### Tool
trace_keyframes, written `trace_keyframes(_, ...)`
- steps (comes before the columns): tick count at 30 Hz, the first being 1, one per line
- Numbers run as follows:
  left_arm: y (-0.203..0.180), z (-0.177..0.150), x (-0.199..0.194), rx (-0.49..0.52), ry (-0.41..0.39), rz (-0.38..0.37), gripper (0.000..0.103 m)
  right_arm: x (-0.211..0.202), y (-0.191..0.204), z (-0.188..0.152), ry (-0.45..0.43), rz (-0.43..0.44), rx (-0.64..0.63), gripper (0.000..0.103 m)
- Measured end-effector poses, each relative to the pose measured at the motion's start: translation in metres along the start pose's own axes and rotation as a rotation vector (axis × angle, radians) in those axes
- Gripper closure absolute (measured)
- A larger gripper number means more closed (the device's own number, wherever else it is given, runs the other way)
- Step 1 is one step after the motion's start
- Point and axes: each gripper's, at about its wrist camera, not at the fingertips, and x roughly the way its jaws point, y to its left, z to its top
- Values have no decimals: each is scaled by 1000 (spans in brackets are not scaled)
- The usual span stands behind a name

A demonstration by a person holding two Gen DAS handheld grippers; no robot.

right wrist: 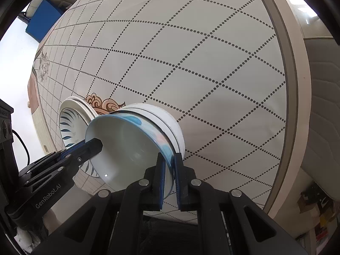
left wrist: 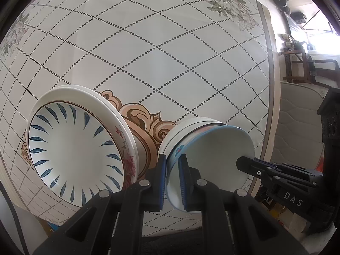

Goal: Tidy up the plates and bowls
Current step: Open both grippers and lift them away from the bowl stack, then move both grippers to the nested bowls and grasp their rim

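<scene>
A white bowl with a blue-patterned outside [left wrist: 212,155] [right wrist: 127,148] sits as the top of a small stack of white bowls [left wrist: 184,127] [right wrist: 167,116]. My left gripper [left wrist: 172,159] [right wrist: 99,144] is shut on its rim on one side. On the opposite side my right gripper [right wrist: 170,157] [left wrist: 240,163] is shut on the rim too. To the left stands a stack of plates [left wrist: 74,148] [right wrist: 68,123]; its top plate is white with blue leaf strokes. Whether the top bowl is lifted off the stack I cannot tell.
Everything rests on a round table [left wrist: 170,53] [right wrist: 191,63] with a white, dotted-diamond cloth. A pale cushioned chair [left wrist: 297,116] [right wrist: 323,85] stands past the right table edge. A dark shelf [left wrist: 297,63] is farther right, a blue box [right wrist: 44,14] beyond the far left edge.
</scene>
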Motion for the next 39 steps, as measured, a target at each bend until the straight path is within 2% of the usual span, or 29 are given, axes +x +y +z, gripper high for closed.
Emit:
trace_keyframes(7,-1,-7,-5,-20,-35,34,91,-2,10,-5,-27,-44,-42,93)
trace_keyframes(11,-7,-15,-16,4,-96,94,91,-8,21,-14,-72,-101,-97,93)
trace_keyframes(15,-13,-25,-28,36,-143,119,91,-17,22,-22,-102,-112,-121,93)
trace_keyframes(19,-14,-38,-42,48,-192,118,81,-31,22,-35,-149,-115,-145,93)
trace_keyframes(20,-13,-42,-46,44,-207,120,78,-36,22,-38,-161,-111,-149,89)
trace_keyframes(22,-12,-53,-54,35,-234,116,74,-43,22,-48,-196,-108,-156,73)
trace_keyframes(24,-11,-64,-63,29,-269,120,72,-52,22,-59,-236,-110,-170,44)
trace_keyframes(27,-11,-81,-76,22,-320,128,69,-63,26,-80,-290,-137,-204,32)
trace_keyframes(28,-11,-86,-82,21,-338,138,62,-67,27,-87,-307,-145,-211,27)
trace_keyframes(29,-13,-91,-87,26,-355,144,50,-70,29,-94,-321,-145,-218,15)
trace_keyframes(30,-14,-96,-92,27,-375,152,44,-74,30,-102,-336,-143,-225,7)
trace_keyframes(32,-17,-106,-102,31,-414,167,27,-84,33,-118,-375,-152,-238,5)
trace_keyframes(37,-27,-131,-129,57,-521,199,18,-110,41,-157,-494,-192,-239,5)
trace_keyframes(39,-30,-141,-139,70,-556,209,17,-123,43,-172,-542,-206,-233,5)
